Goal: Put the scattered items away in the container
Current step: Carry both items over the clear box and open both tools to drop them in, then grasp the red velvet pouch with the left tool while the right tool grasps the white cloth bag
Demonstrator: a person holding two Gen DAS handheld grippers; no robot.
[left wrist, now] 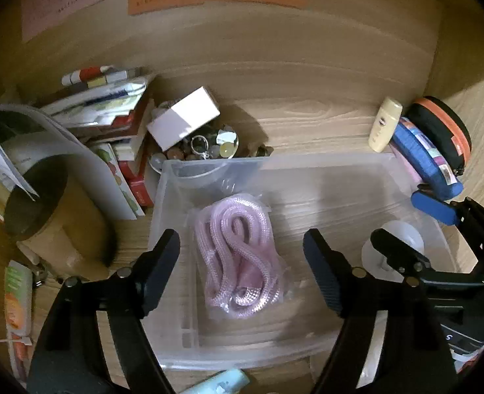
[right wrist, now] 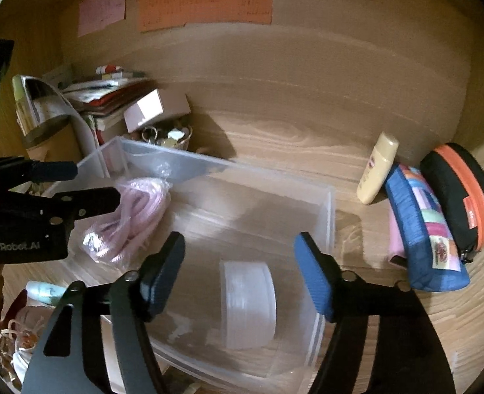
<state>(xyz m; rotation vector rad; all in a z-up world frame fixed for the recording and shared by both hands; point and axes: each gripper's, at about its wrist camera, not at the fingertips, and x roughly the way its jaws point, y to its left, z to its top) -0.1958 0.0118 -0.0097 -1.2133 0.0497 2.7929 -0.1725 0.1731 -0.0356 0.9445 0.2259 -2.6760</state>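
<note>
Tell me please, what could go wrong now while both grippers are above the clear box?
1. The left gripper and right gripper hang open close together over the clear box; they could bump when they pull out.
2. The white round container lies on its side in the box and may roll.
3. The cream bottle leans at the blue pouch; taking the pouch first might tip it.

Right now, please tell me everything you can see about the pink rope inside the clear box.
The pink rope is a thick braided cord, coiled in loops and sealed in a clear, crinkled plastic bag. It lies flat on the floor of the clear box, toward its left side. Nothing grips it: the left gripper hovers above with open jaws.
</note>
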